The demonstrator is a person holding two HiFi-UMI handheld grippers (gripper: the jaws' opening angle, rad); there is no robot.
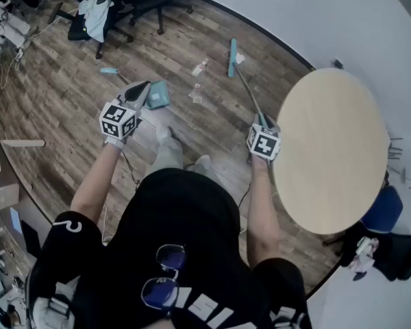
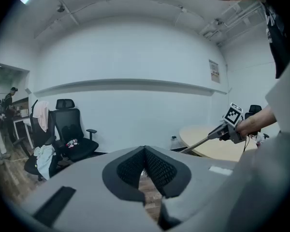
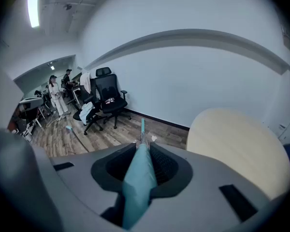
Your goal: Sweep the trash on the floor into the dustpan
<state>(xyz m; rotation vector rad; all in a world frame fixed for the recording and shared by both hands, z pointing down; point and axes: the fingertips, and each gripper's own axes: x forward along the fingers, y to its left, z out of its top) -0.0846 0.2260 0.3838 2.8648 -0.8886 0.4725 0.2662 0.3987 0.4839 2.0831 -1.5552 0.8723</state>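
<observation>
Lying near dustpan, loose trash

Trash scraps, upper centre of head view: too small to identify. Dustpan partly hidden behind left gripper. Broom handle: lower end hidden under right gripper. Blue seat, lower right: partly under tabletop.
</observation>
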